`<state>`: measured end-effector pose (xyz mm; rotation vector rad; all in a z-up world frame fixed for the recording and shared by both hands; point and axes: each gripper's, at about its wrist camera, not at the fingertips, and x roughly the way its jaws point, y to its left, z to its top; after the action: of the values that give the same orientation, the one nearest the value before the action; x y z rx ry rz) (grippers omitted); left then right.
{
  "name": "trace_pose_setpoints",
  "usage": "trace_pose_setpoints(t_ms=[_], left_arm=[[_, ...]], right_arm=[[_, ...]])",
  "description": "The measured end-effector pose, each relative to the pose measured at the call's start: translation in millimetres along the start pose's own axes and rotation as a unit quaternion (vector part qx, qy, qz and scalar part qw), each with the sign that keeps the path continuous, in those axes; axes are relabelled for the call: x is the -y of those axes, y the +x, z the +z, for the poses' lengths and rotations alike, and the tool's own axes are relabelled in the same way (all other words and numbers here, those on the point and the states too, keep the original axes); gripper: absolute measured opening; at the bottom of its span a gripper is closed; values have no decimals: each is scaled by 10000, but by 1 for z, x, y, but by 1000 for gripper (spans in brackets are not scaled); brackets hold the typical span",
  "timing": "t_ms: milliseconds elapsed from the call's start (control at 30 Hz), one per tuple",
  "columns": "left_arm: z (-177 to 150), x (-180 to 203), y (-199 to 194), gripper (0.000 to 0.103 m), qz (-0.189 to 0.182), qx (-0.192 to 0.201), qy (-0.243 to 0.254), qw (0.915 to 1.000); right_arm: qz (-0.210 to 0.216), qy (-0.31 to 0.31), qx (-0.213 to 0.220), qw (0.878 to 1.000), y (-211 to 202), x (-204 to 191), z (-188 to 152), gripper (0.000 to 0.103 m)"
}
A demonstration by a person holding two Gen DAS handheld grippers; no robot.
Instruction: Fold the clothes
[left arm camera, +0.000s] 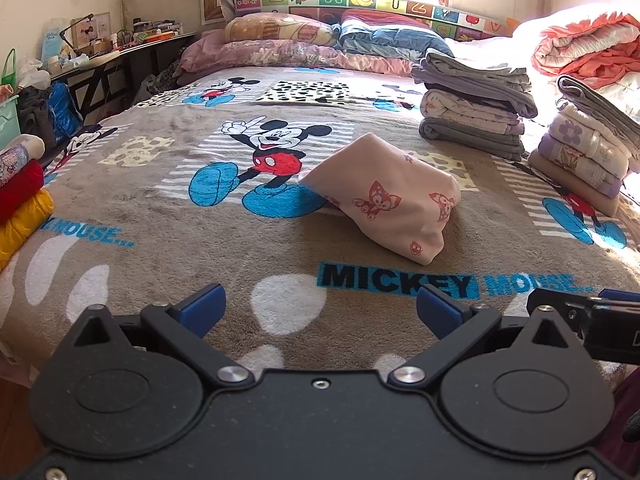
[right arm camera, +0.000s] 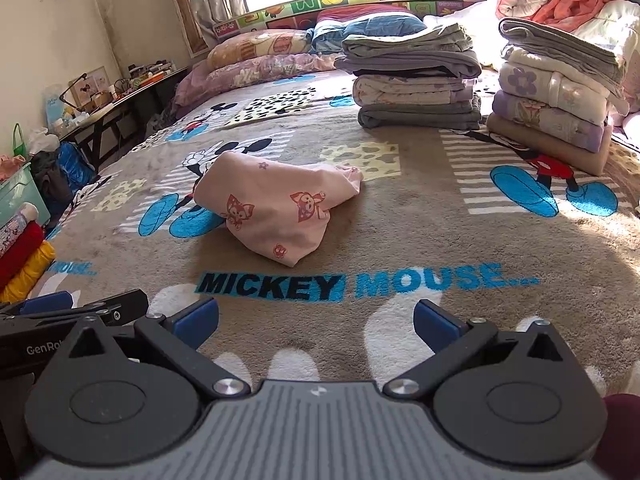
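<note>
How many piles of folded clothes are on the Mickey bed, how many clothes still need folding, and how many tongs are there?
Piles of folded clothes: 2, the nearer pile and the pile by the sunny edge
Clothes still crumpled: 1, the pink garment
Tongs: 2, the left tongs and the right tongs, both open and empty
Total: 5

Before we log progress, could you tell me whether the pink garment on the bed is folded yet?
Not folded: the pink garment lies in a loose, bunched heap on the blanket, edges uneven, untouched by either gripper.
</note>
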<state>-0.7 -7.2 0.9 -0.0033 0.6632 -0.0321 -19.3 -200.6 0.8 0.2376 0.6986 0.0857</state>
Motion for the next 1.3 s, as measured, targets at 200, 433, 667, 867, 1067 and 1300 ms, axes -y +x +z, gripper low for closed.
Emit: trace_pose_setpoints(t_ms=[200, 433, 667, 867, 1067, 1300], left_arm=[[1, 0, 1, 103, -1, -2, 6, 10000], [1, 2, 1, 103, 7, -7, 35, 10000], [1, 4, 2, 103, 5, -5, 74, 10000], [3, 7, 3, 103, 9, -11, 103, 9999], [3, 6, 10, 103, 13, -72, 77, 9999], [1, 7, 23, 103, -47, -196, 106, 9997]], right_arm=[[3, 1, 9, 10000, 0, 0, 0, 103], [11, 14, -5, 10000, 1, 1, 0, 103], [11, 32, -4, 10000, 2, 1, -1, 103], [105, 85, -13, 9999, 3, 3, -2, 103], [343, 239, 1, 9991, 6, 10, -3, 103], [426, 242, 55, 9988, 18, 17, -3, 103]])
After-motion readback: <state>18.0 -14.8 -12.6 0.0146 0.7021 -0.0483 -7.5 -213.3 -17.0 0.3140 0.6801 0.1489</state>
